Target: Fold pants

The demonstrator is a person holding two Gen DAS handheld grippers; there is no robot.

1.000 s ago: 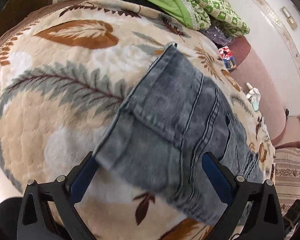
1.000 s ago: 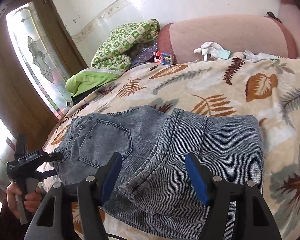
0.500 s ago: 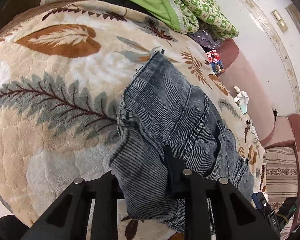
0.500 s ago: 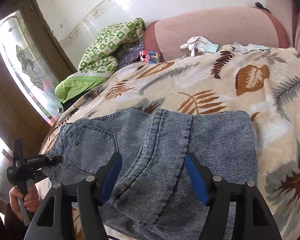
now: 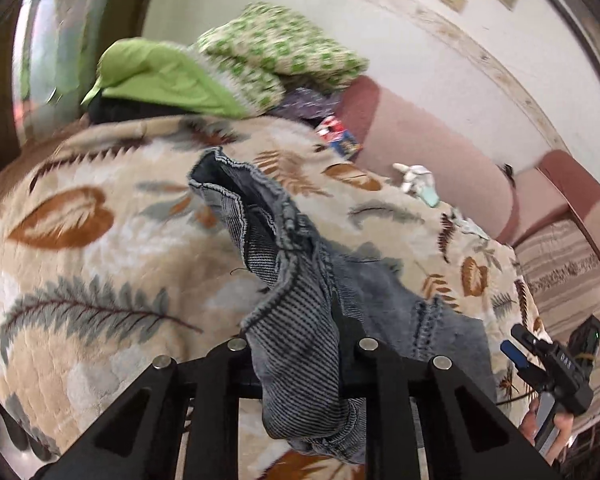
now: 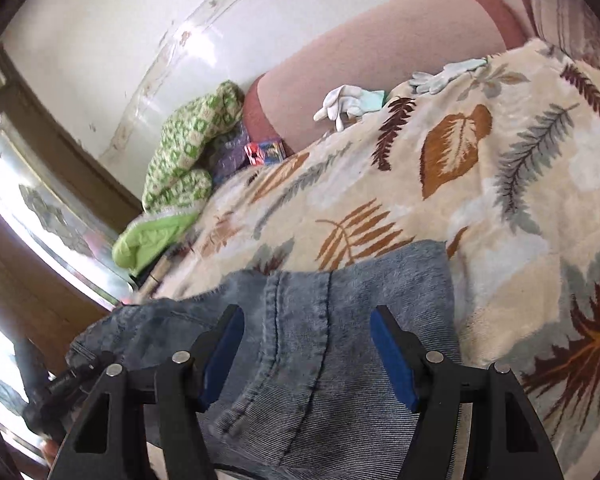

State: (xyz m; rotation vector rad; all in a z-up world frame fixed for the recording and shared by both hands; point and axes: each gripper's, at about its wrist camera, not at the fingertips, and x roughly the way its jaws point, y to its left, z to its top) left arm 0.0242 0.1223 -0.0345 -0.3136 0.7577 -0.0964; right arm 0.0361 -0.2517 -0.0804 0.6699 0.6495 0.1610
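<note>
Left wrist view: left gripper pinching bunched jeans, lifted off blanket.
Right gripper: spread wide, straddling jeans, not gripping.

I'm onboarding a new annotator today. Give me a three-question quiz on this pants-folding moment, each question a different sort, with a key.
1. True or false: the left gripper is clamped on the jeans.
2. The right gripper is: A) shut on denim, B) open, with denim lying between its blue pads, C) gripping a glove.
3. Fill in: the jeans lie on a blanket printed with ____.

Key
1. True; its jaws have just been closing, and bunched denim sits pinched between them.
2. B
3. leaves
</note>
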